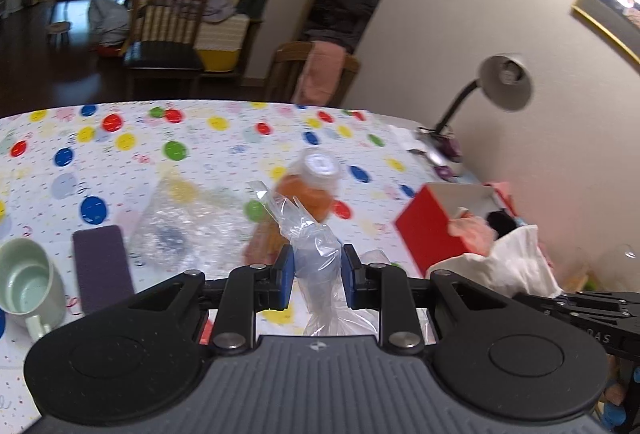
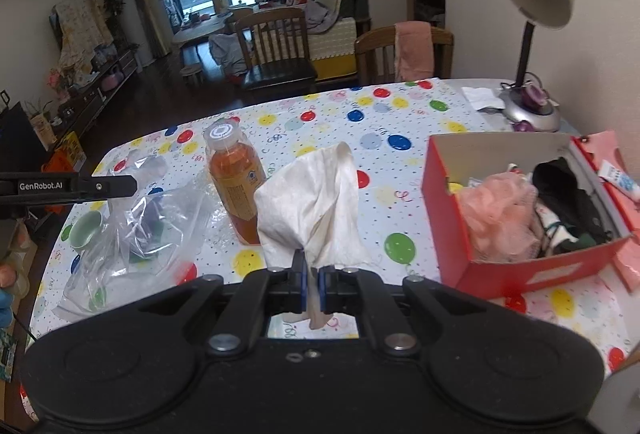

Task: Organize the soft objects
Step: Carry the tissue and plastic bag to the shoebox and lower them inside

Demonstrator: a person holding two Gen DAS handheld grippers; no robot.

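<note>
While the left gripper (image 1: 318,274) pinches a twisted neck of clear plastic bag (image 1: 316,254), thin, crinkly and slippery, its pads should keep pressing on the bunched part so the film cannot slide out. Beyond it stand an orange bottle (image 1: 310,189) and the red box (image 1: 430,230). In the right view, the right gripper (image 2: 314,284) is clamped on a limp white cloth (image 2: 316,197); I judge it best carried over the red cardboard box (image 2: 500,270), above the pink mesh puff (image 2: 498,211), before letting go.

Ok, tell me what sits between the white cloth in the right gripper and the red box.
Nothing stands there: in the right wrist view only bare balloon-print tablecloth separates the white cloth, pinched in the right gripper, from the red box.
</note>
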